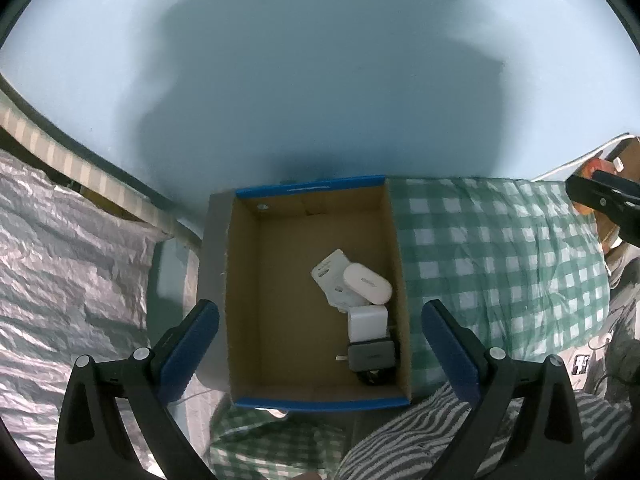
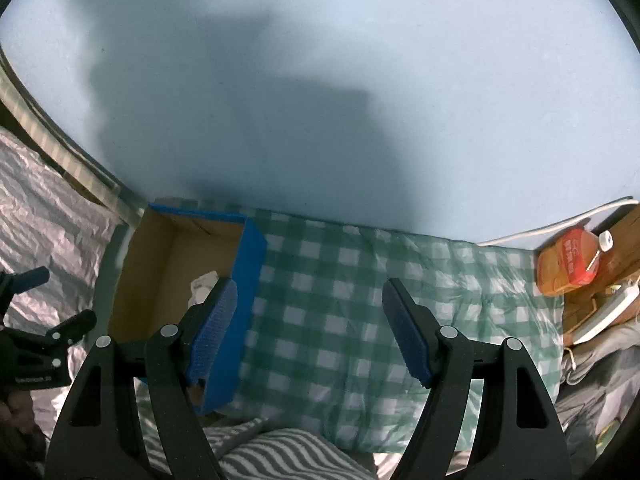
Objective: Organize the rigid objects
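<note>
Left gripper (image 1: pixel 320 344) hangs open and empty right over the box (image 1: pixel 316 402), its fingers straddling the side walls, so whatever goes next, this arm is the nearer one to the contents. Down inside, against the box's right wall, the chargers (image 1: pixel 368 322) lie bunched: a white flat pack, a white oval case across it, a white cube and a grey adapter lined up along the wall toward the near edge. Right gripper (image 2: pixel 308 328) is open too, holding nothing, out over the checked blanket (image 2: pixel 340 300) with the box off to its left. I see nothing loose left on the blanket; an orange bottle (image 2: pixel 568 264) sits far right, so the sorting looks about done
</note>
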